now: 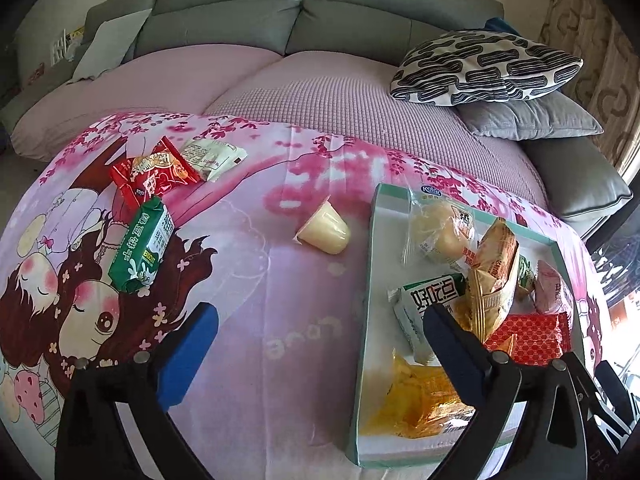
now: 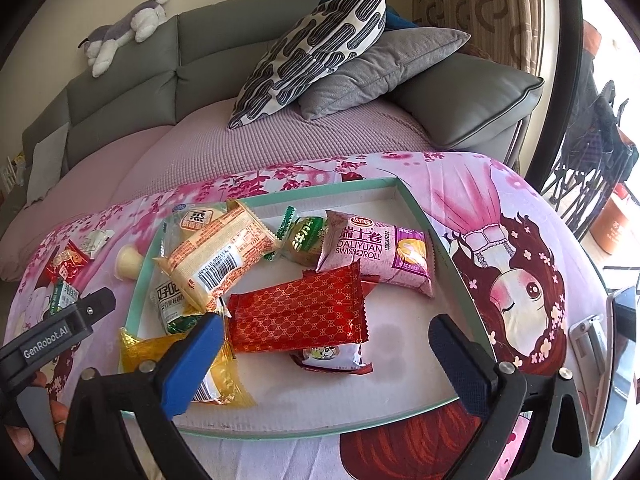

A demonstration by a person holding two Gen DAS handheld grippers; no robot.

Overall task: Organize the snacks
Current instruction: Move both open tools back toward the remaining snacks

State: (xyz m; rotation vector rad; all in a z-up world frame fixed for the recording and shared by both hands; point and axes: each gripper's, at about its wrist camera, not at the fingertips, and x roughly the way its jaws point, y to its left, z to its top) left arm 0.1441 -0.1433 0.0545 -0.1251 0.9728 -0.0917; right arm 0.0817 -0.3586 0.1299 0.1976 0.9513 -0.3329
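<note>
Both my claws, left gripper (image 1: 320, 328) and right gripper (image 2: 326, 340), gape wide, holding nothing; only the left view shows the green biscuit pack (image 1: 142, 240) clearly, far left.

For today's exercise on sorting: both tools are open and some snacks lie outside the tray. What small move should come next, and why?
Probably move the left tool forward to the jelly cup and close on it. It lies on its side on the cloth beside the tray, the nearest loose snack, while the green biscuit pack and red packet lie farther left. The right tool hovers open over the tray.
</note>
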